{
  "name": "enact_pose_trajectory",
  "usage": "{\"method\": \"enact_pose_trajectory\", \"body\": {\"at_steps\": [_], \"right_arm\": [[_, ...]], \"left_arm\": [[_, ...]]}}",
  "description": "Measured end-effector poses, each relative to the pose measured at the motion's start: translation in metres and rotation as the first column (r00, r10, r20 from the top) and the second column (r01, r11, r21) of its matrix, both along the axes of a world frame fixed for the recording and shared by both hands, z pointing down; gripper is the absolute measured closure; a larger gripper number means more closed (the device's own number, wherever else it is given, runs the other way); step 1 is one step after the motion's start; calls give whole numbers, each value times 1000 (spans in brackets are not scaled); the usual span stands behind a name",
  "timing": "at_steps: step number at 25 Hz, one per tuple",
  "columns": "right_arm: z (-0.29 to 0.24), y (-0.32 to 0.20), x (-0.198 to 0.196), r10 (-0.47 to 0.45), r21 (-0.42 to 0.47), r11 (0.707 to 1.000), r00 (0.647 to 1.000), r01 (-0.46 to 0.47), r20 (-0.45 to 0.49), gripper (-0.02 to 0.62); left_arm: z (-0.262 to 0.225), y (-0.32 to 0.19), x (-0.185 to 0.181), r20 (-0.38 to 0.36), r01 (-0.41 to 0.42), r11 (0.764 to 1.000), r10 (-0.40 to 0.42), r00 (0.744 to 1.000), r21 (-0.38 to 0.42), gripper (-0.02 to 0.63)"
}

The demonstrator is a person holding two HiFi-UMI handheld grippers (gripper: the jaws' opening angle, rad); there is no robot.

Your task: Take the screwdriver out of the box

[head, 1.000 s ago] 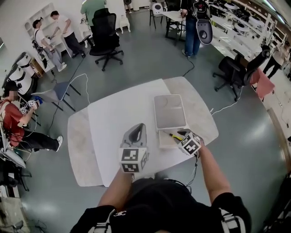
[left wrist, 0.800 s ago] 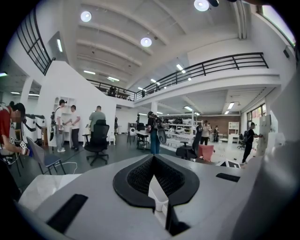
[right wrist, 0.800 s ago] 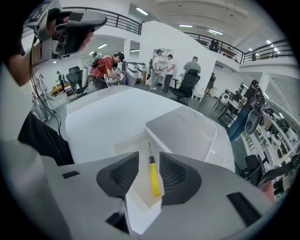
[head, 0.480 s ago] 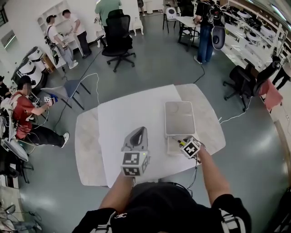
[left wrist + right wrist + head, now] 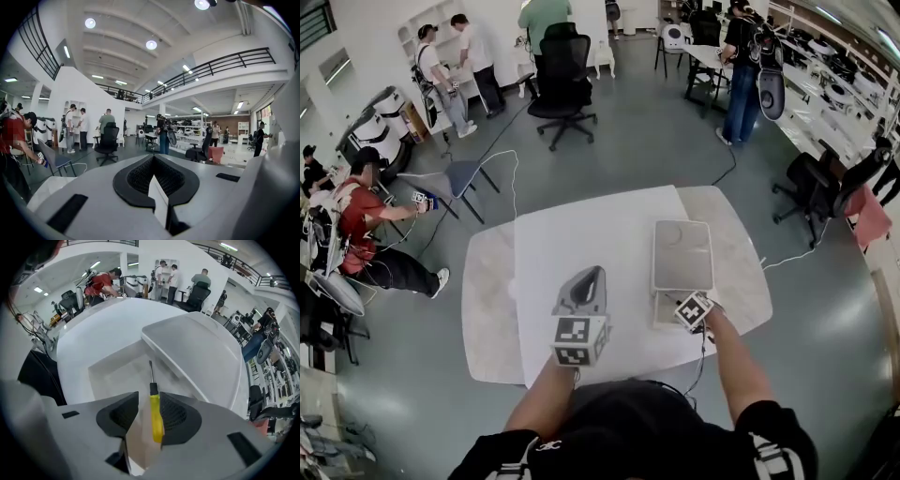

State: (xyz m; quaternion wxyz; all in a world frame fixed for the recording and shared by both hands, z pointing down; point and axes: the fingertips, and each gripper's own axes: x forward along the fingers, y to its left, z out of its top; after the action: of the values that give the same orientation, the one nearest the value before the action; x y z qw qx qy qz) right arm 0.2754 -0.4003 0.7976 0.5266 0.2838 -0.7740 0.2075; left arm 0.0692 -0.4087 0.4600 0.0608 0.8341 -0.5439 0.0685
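Right gripper view: right gripper (image 5: 146, 403) points steeply down, fingers (image 5: 121, 414) just spreading astride the screwdriver (image 5: 156, 418).

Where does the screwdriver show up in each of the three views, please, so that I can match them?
Head view: not made out; the right claw covers the box.
Left gripper view: not in it.
Right gripper view: the screwdriver lies in the box at lower centre, between the claw's jaws, which have just been opening and do not press it.
Shared landmark: the black office chair.
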Motion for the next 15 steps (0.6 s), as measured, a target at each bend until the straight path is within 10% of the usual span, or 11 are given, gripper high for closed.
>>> {"method": "enact_pose_trajectory", "body": {"at_steps": [6,15], "right_arm": [[5,-14,22,15,-10,1000,979,-18,-206,472],[9,-13,26,-11,-62,998,966,-5,-257,474]], "left_arm": [[-3,-4,-19,4,25,1000,-25,1000,1,593],[-2,-2,-32,-2,55,998,-55,998,-8,592]]}}
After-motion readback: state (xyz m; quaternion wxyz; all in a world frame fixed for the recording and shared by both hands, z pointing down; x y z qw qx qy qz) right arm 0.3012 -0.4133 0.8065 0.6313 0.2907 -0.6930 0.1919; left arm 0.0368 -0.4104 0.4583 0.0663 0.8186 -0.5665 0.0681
